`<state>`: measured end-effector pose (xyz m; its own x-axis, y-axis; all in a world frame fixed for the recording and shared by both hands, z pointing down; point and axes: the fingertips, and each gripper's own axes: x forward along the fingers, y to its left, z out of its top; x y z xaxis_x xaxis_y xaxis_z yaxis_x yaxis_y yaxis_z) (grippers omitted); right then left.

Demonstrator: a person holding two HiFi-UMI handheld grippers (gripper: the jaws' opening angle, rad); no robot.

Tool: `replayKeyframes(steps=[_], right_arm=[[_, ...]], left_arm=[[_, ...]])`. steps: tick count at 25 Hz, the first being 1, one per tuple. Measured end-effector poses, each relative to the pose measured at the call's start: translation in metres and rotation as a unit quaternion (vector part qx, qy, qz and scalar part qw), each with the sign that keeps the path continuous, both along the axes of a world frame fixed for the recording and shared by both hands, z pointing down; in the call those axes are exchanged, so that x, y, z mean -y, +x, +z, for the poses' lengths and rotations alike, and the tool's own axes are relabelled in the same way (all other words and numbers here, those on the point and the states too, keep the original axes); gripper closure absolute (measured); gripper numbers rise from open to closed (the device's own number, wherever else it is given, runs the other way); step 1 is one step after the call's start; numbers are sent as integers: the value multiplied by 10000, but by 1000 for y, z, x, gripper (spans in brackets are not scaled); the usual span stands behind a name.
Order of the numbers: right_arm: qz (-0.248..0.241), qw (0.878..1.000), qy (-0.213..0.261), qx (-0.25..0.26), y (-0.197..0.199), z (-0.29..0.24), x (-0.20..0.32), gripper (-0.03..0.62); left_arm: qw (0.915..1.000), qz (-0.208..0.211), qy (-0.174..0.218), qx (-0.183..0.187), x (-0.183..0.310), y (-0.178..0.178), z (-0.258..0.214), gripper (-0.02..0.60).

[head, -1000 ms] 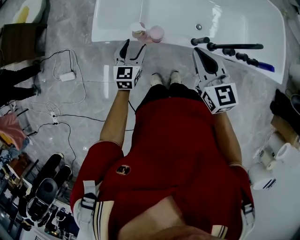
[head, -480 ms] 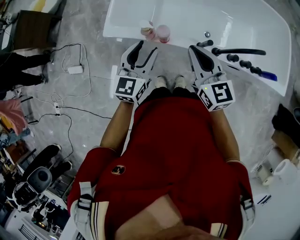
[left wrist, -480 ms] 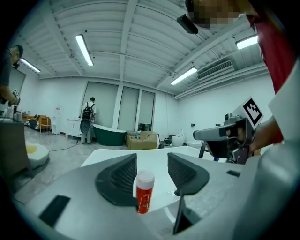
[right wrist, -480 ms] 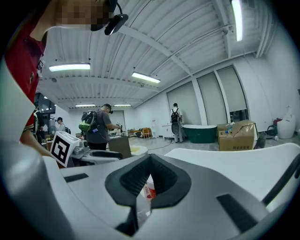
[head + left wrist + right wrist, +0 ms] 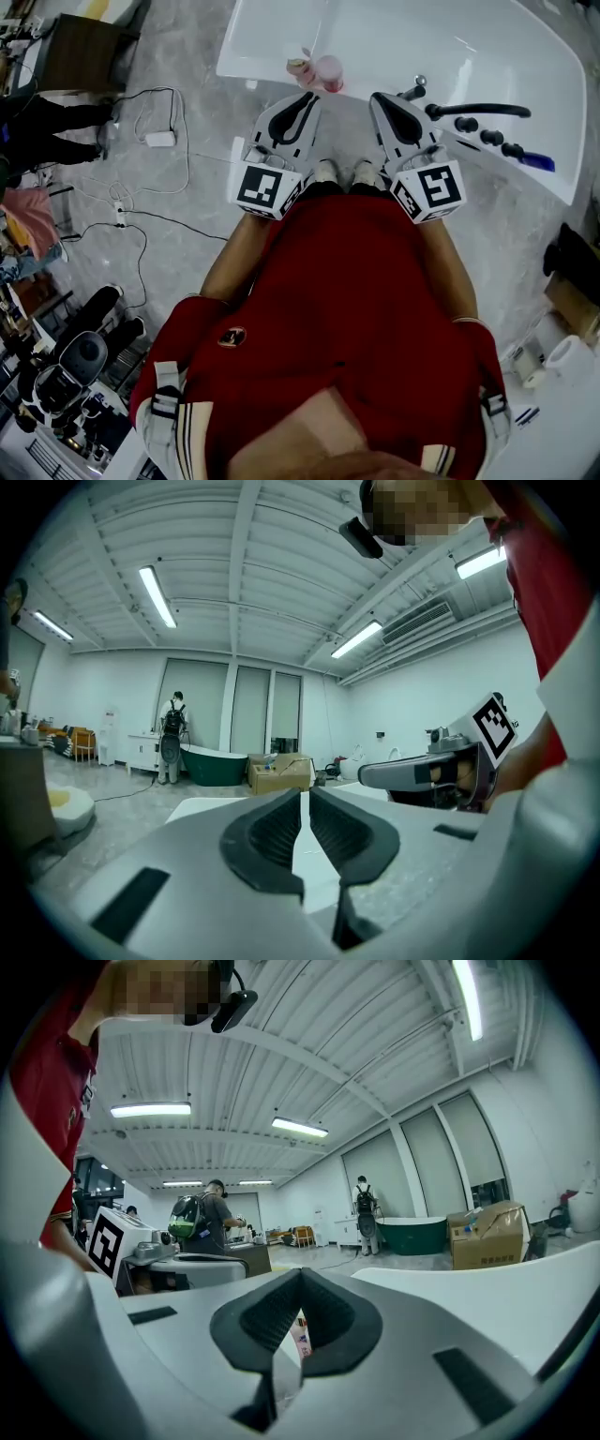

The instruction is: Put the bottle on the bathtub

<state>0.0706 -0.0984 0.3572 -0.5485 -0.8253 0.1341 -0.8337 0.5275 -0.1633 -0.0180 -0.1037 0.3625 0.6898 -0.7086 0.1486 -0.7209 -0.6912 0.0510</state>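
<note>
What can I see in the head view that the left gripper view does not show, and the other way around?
Only the head view shows the pink bottle on the white bathtub, the black tap and the person's shoes. Only the left gripper view shows a green bathtub, a cardboard box and ceiling lights. Both show the white bathtub, the right gripper and the left gripper, whose jaws have just been closing, nothing between them.

bottle (image 5: pixel 299 67): small, pale | place: on white bathtub (image 5: pixel 267 49) near rim
</note>
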Motion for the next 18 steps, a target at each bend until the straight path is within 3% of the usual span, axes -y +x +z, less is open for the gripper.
replayKeyframes(steps=[4,18], right_arm=[[-167,9998,119,63,-6,-8,-4,595],[-392,9990,229,-19,-15,-12,-11,595]], left_arm=[[10000,-47,56,25,-3,4,-6,573],[10000,89,21,-17,-13,11,-8,575]])
